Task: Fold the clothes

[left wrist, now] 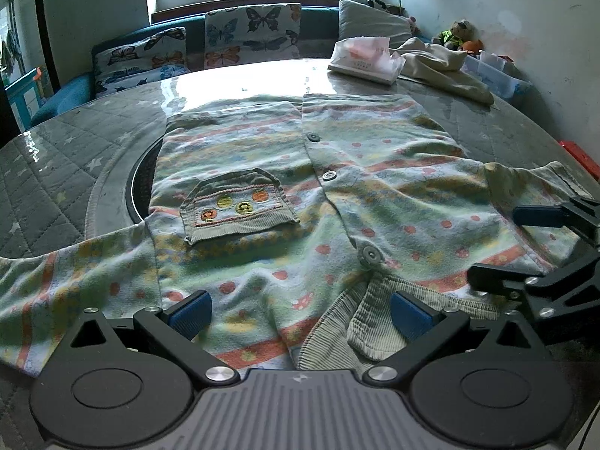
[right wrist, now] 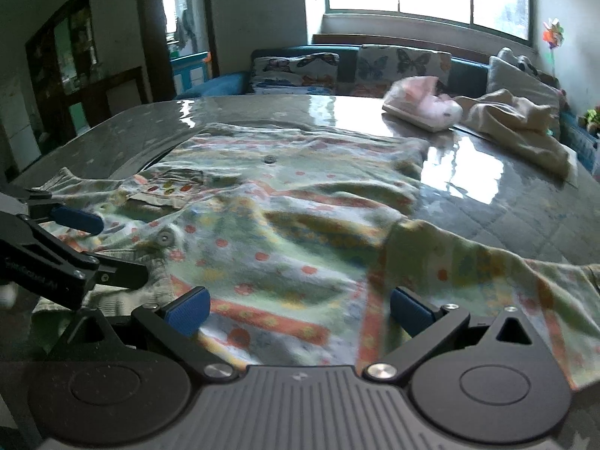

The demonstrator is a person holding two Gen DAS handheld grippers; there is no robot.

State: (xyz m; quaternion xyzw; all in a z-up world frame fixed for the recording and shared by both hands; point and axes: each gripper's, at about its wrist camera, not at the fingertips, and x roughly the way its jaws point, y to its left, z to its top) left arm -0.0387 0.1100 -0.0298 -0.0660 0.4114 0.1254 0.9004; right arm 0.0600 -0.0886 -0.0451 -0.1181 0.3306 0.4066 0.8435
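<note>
Lying flat on table (left wrist: 75, 127): patterned shirt (left wrist: 262, 172), buttoned. Left gripper (left wrist: 300, 317), right gripper (right wrist: 300, 311) both released, hovering over collar-end edge.

A home living room: butterfly cushions (left wrist: 253, 30) (window seat), teddy bear (left wrist: 455, 33)

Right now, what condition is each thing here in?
Patterned shirt: spread flat, front up, buttoned, unfolded.
Chest pocket: lying flat.
Left tool: open, over the collar end.
Right tool: open, over the shoulder.
Beige garment: crumpled.
Tissue pack: opened, tissue sticking out.
Table: glossy cover, holding everything.
</note>
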